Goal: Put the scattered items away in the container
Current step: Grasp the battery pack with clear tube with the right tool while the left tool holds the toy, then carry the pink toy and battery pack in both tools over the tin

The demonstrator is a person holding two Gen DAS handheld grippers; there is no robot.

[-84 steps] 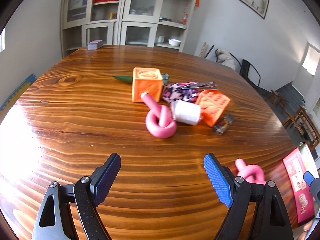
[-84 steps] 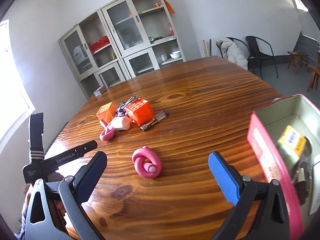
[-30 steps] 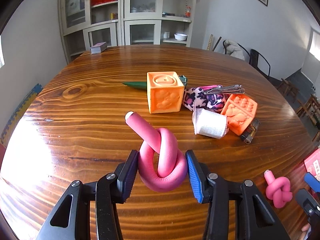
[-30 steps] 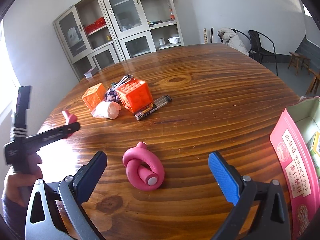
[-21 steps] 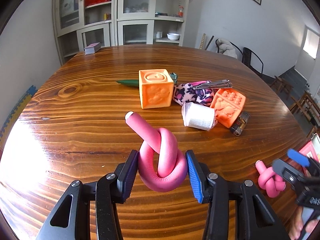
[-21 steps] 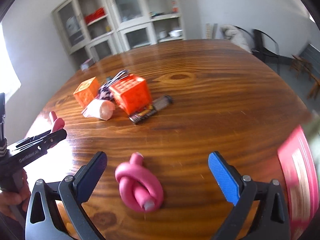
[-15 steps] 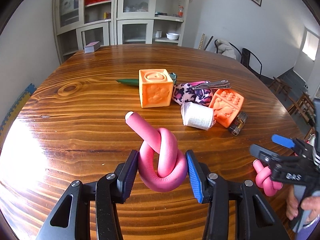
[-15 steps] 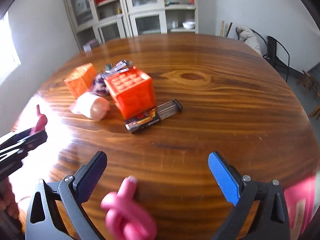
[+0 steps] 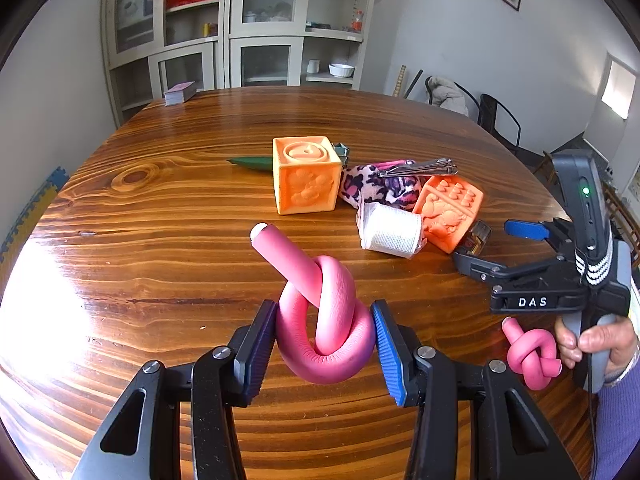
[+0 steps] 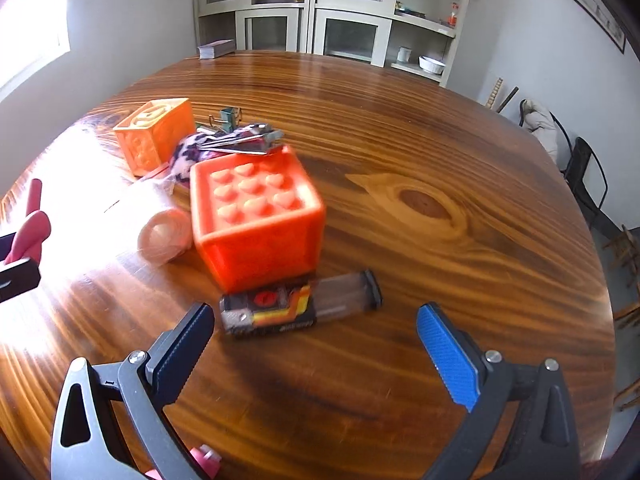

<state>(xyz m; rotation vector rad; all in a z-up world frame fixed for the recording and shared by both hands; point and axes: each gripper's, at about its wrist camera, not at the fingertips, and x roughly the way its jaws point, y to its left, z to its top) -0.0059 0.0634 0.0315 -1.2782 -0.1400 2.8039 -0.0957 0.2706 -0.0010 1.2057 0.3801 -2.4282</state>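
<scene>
The left claw [image 9: 323,350] pinches a knotted pink foam tube [image 9: 320,320] between its blue pads, over the brown wooden desk [image 9: 160,240]. The right claw [image 10: 312,344] is spread with nothing between its pads, above the desk just short of a small dark labelled tube [image 10: 296,308] that touches an orange studded rubber cube [image 10: 256,220]. A second, smaller pink foam knot [image 9: 530,354] lies beside the right hand [image 9: 592,344].

Loads of bare counter [image 10: 460,184] to the right and far side, but the orange block [image 10: 256,220] and lighter [image 10: 300,308] crowd right ahead of the right tongs [image 10: 316,344].
</scene>
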